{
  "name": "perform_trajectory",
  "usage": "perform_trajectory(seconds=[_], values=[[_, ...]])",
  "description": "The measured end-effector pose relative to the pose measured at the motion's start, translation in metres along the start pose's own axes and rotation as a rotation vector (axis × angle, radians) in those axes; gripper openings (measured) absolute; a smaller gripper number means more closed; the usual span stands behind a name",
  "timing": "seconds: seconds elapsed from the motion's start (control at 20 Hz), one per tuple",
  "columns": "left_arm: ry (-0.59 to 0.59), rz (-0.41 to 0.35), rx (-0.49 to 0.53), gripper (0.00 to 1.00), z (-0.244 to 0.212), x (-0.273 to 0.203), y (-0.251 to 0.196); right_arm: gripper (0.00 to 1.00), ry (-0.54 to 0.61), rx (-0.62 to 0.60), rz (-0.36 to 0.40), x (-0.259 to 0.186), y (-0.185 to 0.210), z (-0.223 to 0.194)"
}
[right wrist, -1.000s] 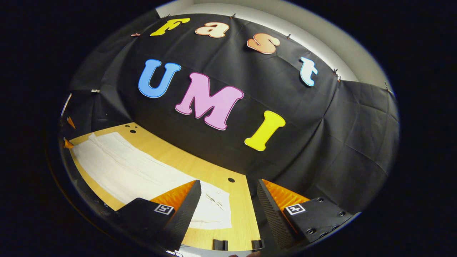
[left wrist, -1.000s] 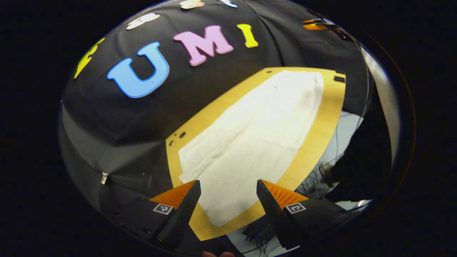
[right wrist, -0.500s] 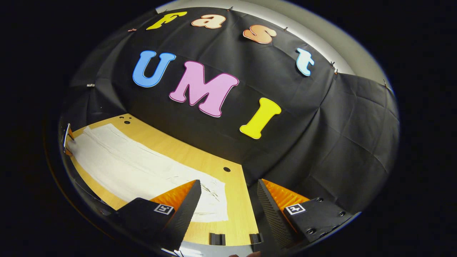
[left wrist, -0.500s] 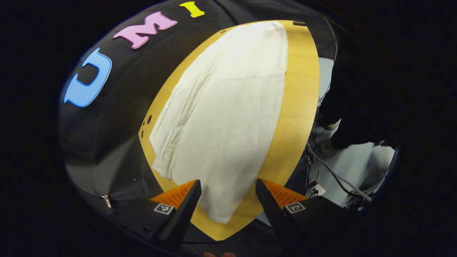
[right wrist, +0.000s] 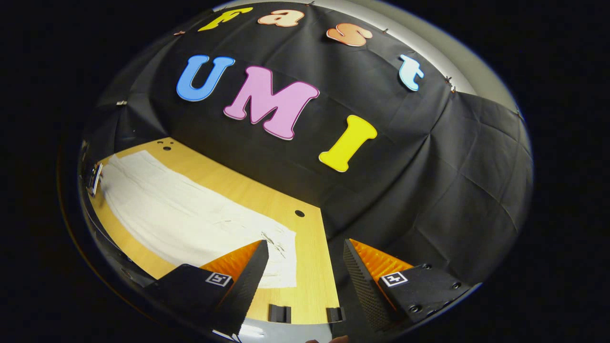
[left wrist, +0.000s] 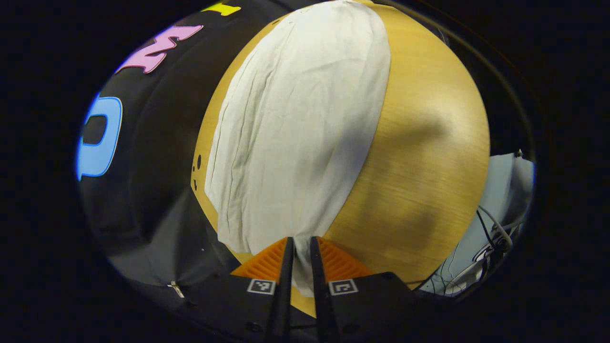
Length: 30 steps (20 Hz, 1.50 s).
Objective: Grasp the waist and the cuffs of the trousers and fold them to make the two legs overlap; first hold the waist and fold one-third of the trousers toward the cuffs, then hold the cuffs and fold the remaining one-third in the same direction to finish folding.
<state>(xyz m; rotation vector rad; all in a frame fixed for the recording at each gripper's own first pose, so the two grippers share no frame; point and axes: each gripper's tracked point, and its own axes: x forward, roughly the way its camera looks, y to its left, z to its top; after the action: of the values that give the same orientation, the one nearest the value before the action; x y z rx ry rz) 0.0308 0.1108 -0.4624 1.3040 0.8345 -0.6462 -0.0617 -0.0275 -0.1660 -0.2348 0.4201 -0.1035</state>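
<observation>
In the left gripper view the left gripper [left wrist: 299, 255] has its fingers pinched together on the near corner of the white trousers [left wrist: 295, 128]; the cloth lies flat along the wooden table [left wrist: 419, 157], stretching away toward the booth wall; in the right gripper view the right gripper [right wrist: 305, 267] hovers with fingers spread wide, empty, above the table's far end.

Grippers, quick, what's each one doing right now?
Left gripper: shut on the near edge of the white trousers.
Right gripper: open, holding nothing, above the table.
</observation>
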Motion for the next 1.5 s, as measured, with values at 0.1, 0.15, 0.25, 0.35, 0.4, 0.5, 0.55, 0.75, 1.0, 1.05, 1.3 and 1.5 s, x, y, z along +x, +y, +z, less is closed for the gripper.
perform_trajectory(seconds=[0.1, 0.15, 0.25, 0.35, 0.4, 0.5, 0.55, 0.75, 1.0, 1.05, 1.3, 1.5], values=[[0.022, -0.023, 0.005, 0.1, 0.0, 0.002, 0.002, 0.97, 0.037, -0.071, 0.03, 0.009, 0.0, -0.023], [0.027, -0.043, -0.005, 0.07, 0.001, 0.002, 0.0, 0.97, 0.057, -0.115, 0.054, 0.014, 0.0, -0.036], [0.057, -0.066, -0.022, 0.06, -0.001, 0.002, 0.003, 0.97, 0.095, -0.218, 0.116, 0.03, 0.006, -0.063], [0.082, -0.083, -0.02, 0.06, 0.0, 0.001, 0.003, 0.97, 0.136, -0.336, 0.216, 0.044, 0.022, -0.098], [0.086, -0.082, -0.02, 0.06, 0.001, 0.002, 0.003, 0.97, 0.151, -0.409, 0.268, 0.051, 0.032, -0.113], [0.087, -0.077, -0.022, 0.06, 0.001, 0.002, 0.004, 0.97, 0.172, -0.55, 0.36, 0.065, 0.047, -0.145], [0.087, -0.076, -0.024, 0.06, 0.001, 0.003, 0.003, 0.97, 0.184, -0.598, 0.4, 0.073, 0.053, -0.161], [0.096, -0.078, -0.024, 0.06, 0.001, 0.003, 0.004, 0.97, 0.203, -0.711, 0.485, 0.106, 0.063, -0.2], [0.092, -0.075, -0.011, 0.06, 0.0, 0.003, 0.004, 0.97, 0.206, -0.822, 0.582, 0.146, 0.074, -0.22], [0.092, -0.079, -0.012, 0.06, 0.001, 0.003, 0.003, 0.97, 0.203, -0.842, 0.604, 0.152, 0.076, -0.221], [0.099, -0.081, -0.018, 0.06, 0.0, 0.003, 0.004, 0.97, 0.173, -0.944, 0.683, 0.175, 0.087, -0.23], [0.088, -0.073, -0.013, 0.06, 0.0, 0.004, 0.004, 0.89, 0.249, -0.934, 0.817, 0.173, 0.096, -0.241]])
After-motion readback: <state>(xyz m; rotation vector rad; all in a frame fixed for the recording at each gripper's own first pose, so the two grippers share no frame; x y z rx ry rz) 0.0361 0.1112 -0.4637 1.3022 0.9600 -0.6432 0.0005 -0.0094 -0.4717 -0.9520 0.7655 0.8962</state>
